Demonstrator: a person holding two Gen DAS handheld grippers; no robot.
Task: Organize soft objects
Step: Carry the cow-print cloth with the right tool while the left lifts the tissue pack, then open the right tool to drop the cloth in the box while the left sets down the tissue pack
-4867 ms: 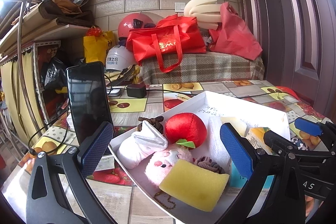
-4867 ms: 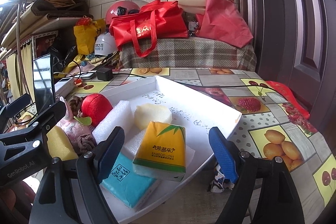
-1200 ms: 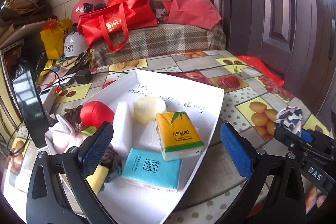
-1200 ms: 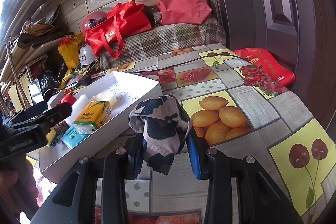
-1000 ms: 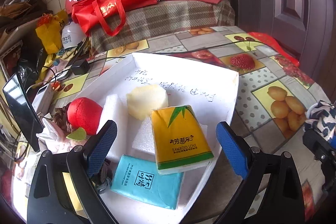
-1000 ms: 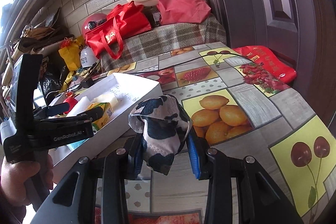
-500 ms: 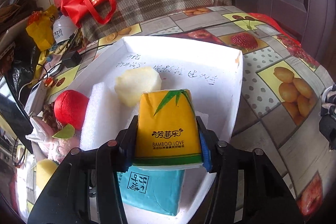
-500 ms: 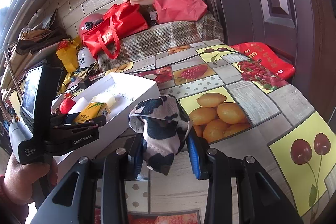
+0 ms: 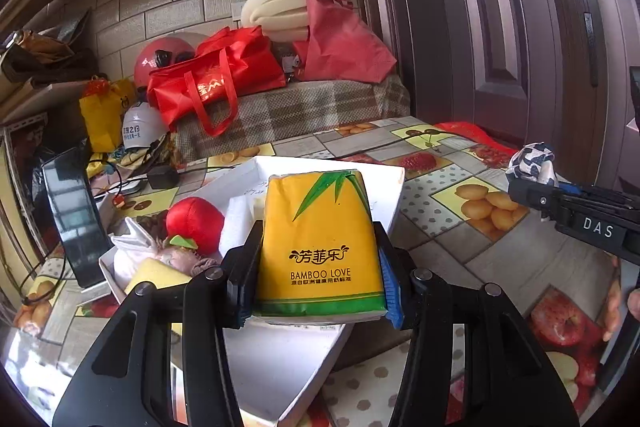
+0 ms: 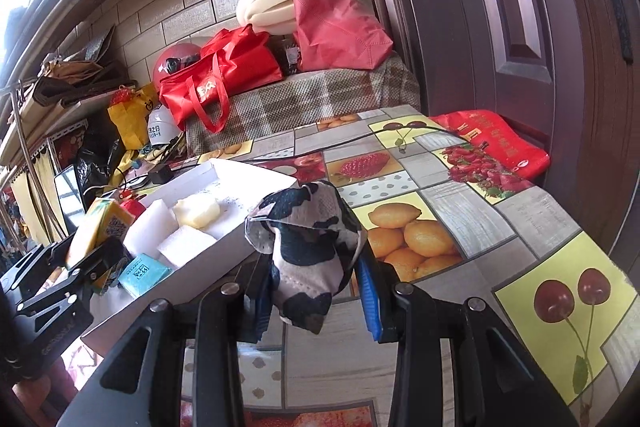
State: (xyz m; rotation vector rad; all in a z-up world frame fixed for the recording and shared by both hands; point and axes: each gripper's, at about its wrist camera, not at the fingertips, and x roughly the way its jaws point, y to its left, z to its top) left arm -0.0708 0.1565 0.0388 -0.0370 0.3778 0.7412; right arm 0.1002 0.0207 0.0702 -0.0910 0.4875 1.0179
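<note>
- Tissue packs number two: a yellow tissue pack (image 9: pixel 320 243) and a teal tissue pack (image 10: pixel 145 271).
- The left hand-held gripper (image 9: pixel 316 287) has just closed its jaws on the yellow tissue pack; its pads press both sides and hold it above the white box (image 9: pixel 394 183).
- The right hand-held gripper (image 10: pixel 316 291) is clamped on one cow-print cloth (image 10: pixel 306 247), held over the table (image 10: pixel 460 211) just beside the box's edge.
- Foam pieces in the box: two white foam blocks (image 10: pixel 154 225), one pale yellow foam lump (image 10: pixel 198 210).
- Only the left wrist view shows the red plush apple (image 9: pixel 194 223), the yellow sponge (image 9: pixel 156 277) and the plush toys around them.
- Only the right wrist view shows the teal tissue pack, lying in the box's near end.
</note>
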